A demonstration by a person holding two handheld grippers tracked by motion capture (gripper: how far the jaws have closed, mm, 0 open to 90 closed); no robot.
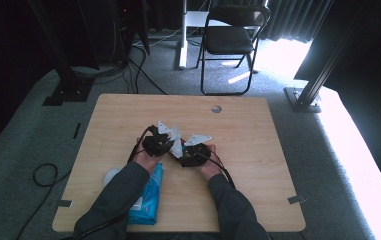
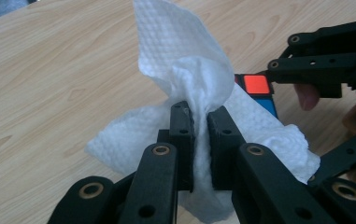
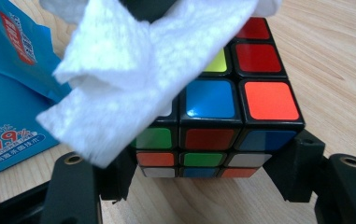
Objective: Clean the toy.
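Note:
My right gripper (image 3: 208,163) is shut on a scrambled colour cube (image 3: 222,112), its two jaws pressing the cube's left and right sides. A white wet wipe (image 3: 133,70) lies draped over the cube's top and left face. The left gripper (image 2: 200,123) is shut on that wipe (image 2: 185,88), pinching a fold of it, with the cube's orange and blue tiles (image 2: 257,86) just behind. In the high view both grippers, left (image 1: 158,144) and right (image 1: 194,154), meet at the table's middle with the wipe (image 1: 176,145) between them.
A blue pack of wet wipes (image 1: 149,197) lies near the front edge of the wooden table (image 1: 258,150), under the left forearm. A small white round thing (image 1: 110,175) sits beside it. A folding chair (image 1: 230,40) stands beyond the far edge.

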